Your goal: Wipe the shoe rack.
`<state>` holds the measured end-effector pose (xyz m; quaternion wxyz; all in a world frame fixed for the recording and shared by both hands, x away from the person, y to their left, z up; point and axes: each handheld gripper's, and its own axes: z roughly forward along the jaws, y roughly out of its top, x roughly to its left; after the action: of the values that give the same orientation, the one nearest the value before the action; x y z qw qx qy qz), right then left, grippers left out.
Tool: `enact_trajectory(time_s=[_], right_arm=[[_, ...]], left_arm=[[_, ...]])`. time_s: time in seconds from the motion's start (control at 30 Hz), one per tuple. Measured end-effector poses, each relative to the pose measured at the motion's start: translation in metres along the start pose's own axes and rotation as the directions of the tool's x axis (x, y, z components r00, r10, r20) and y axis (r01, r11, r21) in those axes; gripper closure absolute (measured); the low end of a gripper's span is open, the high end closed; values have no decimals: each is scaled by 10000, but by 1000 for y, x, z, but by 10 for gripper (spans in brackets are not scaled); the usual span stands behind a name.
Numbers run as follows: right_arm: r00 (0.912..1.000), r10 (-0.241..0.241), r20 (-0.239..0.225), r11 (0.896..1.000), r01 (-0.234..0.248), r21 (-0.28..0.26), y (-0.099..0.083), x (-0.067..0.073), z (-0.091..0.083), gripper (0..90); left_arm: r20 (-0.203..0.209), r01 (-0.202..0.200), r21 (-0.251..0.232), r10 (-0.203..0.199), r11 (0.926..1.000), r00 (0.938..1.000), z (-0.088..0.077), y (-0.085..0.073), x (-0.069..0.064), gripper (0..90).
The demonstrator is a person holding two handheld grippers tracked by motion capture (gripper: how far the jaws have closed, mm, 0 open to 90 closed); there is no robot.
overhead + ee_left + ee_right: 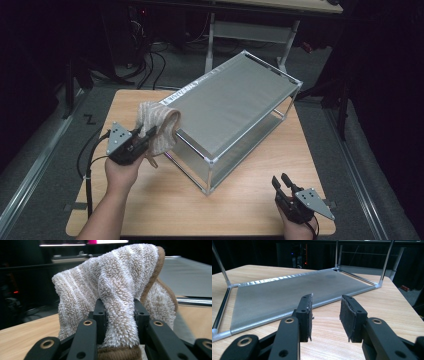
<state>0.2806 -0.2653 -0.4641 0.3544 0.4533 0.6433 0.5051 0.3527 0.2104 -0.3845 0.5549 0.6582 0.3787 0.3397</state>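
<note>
A fluffy cream towel with beige stripes and a brown hem (159, 125) hangs in the air at the near left corner of a grey two-tier metal-framed rack (235, 107). My left gripper (145, 138) is shut on the towel (117, 290), whose pile bulges between the two black jaws and drapes over them. Its upper fold rests against the rack's top shelf edge. My right gripper (281, 181) sits low at the table's near right, open with nothing between its padded jaws (325, 315). It faces the rack's lower shelf (294, 290).
The wooden table (150, 200) carries the rack lying diagonally from the near middle to the far right. Bare wood lies in front of and left of the rack. Dark floor, cables and a desk frame (250, 30) lie beyond the far edge.
</note>
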Motion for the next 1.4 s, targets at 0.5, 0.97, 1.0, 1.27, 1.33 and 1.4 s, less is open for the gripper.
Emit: enact_trajectory(time_s=[0.5, 0.97, 1.0, 1.27, 1.33, 1.4], right_arm=[[10000, -19, -26, 10000, 19, -13, 0, -1, 0, 624], [10000, -43, -47, 10000, 43, -24, 0, 0, -1, 621], [10000, -34, -63, 10000, 34, -20, 1, 1, -1, 620], [9994, -128, -320, 9999, 126, -84, 3, 8, 1, 616], [9987, -173, -470, 9998, 169, -104, 4, 12, 1, 613], [9973, -242, -689, 9996, 231, -162, 6, 18, 2, 611]], left_arm=[[2238, -745, -375, 811, 9965, 9713, -15, 1, -81, 708], [155, -326, -47, 326, 9995, 9993, 2, 2, -15, 708], [-80, -251, -33, 250, 9997, 9997, 3, 1, -7, 708], [-1103, 214, 106, -201, 9997, 9937, 1, 0, 33, 708], [-1007, 277, -129, -288, 9995, 9945, -9, -1, 33, 707], [-832, 172, -178, -186, 9997, 9964, -21, -7, 29, 707]])
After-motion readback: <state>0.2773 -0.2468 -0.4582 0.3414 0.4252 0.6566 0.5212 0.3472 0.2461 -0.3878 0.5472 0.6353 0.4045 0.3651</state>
